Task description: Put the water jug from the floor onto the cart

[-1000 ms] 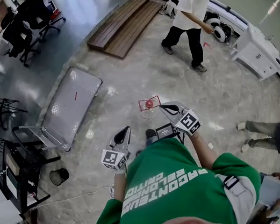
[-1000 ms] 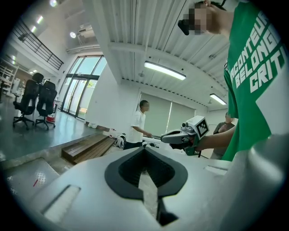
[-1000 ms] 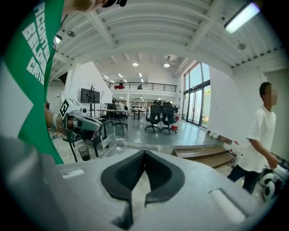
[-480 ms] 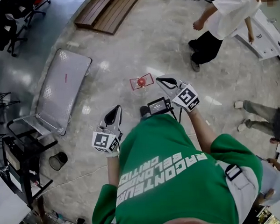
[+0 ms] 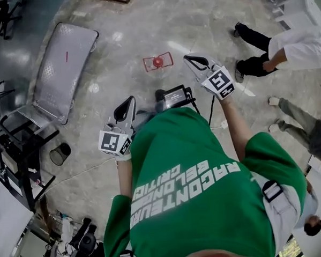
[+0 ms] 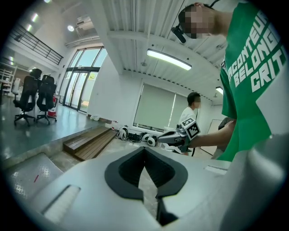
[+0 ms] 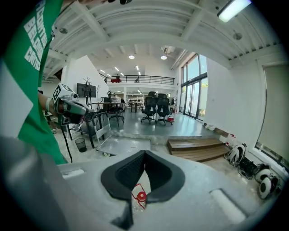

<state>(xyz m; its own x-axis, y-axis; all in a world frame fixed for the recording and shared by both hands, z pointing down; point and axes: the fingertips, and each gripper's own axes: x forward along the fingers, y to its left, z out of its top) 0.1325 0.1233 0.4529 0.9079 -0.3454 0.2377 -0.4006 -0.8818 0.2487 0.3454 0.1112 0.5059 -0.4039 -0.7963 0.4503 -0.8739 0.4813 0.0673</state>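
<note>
The water jug (image 5: 158,61), clear with a red cap and a red carrying frame, stands on the pale stone floor (image 5: 198,21) ahead of the person in the green shirt (image 5: 201,193). It is well apart from the cart (image 5: 65,60), a flat grey platform trolley lying to the far left with its handle at the near end.

The right claw (image 5: 192,60) is held just right of the jug without touching it. Its jaws are pressed together with nothing between them. In the right gripper view, the jug shows on the floor through the slot below the closed tips.

The left claw (image 5: 130,100) is nearer the person's body and left of the jug. Its jaws also meet at the tips, pinching nothing.

A small dark waste bin (image 5: 59,153) stands on the floor near the cart's handle end. Low wooden steps (image 7: 198,148) lie to the far right of the cart.
</note>
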